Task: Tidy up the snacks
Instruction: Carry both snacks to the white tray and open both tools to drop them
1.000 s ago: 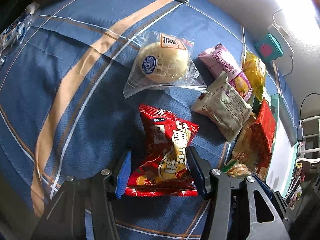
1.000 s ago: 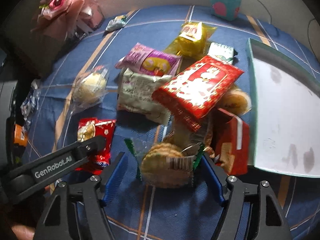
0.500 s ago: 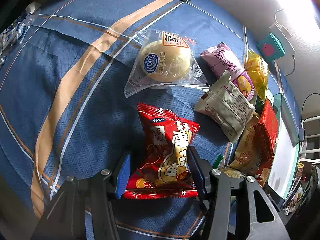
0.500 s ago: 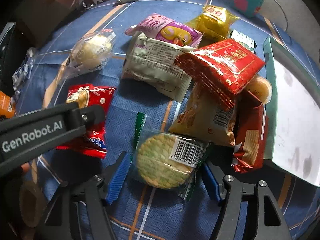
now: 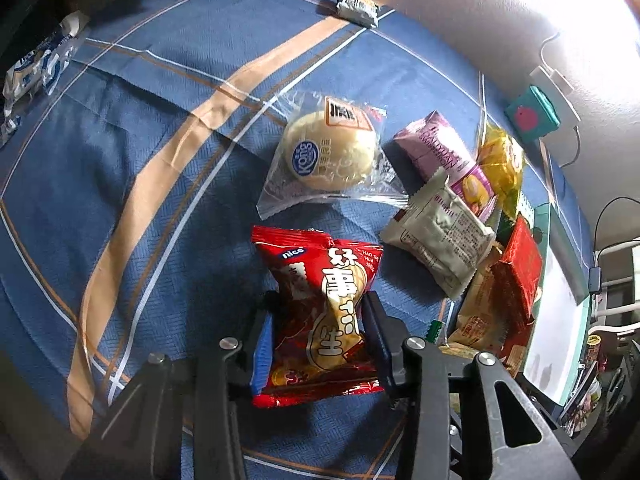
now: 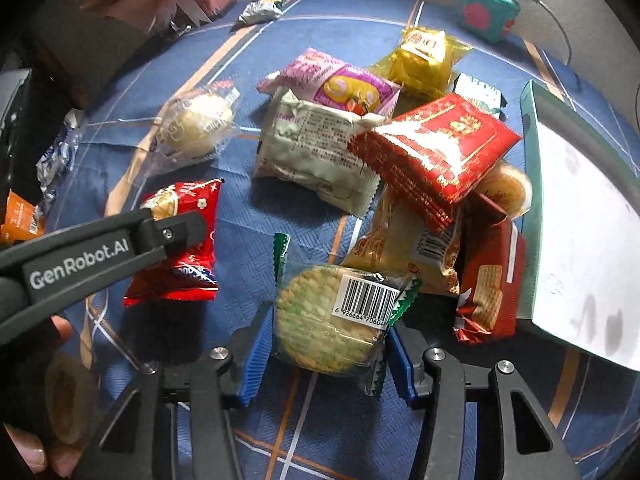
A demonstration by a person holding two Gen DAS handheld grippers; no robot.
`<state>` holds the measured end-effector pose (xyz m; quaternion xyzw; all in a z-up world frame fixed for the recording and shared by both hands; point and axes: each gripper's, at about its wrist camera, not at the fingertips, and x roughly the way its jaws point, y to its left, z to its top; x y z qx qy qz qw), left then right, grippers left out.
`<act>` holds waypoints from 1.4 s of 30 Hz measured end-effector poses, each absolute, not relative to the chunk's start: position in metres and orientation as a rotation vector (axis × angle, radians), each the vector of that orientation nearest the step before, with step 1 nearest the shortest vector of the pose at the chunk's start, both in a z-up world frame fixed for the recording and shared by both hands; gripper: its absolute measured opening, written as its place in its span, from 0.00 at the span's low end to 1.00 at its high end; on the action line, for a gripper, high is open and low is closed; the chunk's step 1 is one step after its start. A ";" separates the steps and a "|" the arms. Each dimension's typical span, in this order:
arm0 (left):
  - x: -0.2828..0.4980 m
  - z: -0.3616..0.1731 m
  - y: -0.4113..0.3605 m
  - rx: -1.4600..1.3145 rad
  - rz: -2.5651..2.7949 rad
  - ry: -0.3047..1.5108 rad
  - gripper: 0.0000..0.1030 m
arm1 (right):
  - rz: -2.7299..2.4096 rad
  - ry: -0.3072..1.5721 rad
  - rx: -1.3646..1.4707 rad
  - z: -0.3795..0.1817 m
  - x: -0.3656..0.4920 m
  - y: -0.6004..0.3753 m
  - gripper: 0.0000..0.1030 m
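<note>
Over the past second the left gripper (image 5: pixel 318 334) has squeezed in on the red snack bag (image 5: pixel 320 320), now pinched and creased. The right gripper (image 6: pixel 322 354) is closing around the round cracker packet (image 6: pixel 332 320), pads about touching. Both packets lie on the blue cloth (image 5: pixel 140 184), beside the pile; lifting seems next.

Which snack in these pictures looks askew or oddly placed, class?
The red foil packet sits tilted on top of the heap, propped on the packets beneath it beside the teal tray, not flat on the blue cloth. Nothing looks spilled or torn.
</note>
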<state>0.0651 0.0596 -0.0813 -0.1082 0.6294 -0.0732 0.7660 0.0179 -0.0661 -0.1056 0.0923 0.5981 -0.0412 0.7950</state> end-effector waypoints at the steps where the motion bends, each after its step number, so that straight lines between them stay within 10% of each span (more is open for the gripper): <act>1: 0.065 -0.079 0.061 -0.237 -0.159 1.360 0.42 | -0.088 1.281 0.201 -0.099 0.017 -0.068 0.53; 23: 0.057 -0.012 0.071 -0.306 -0.145 1.151 0.42 | -0.146 1.047 0.327 -0.024 -0.011 -0.115 0.53; 42: 0.051 0.018 -0.112 -0.123 -0.485 1.146 0.42 | -0.605 0.884 0.648 -0.018 -0.074 -0.302 0.53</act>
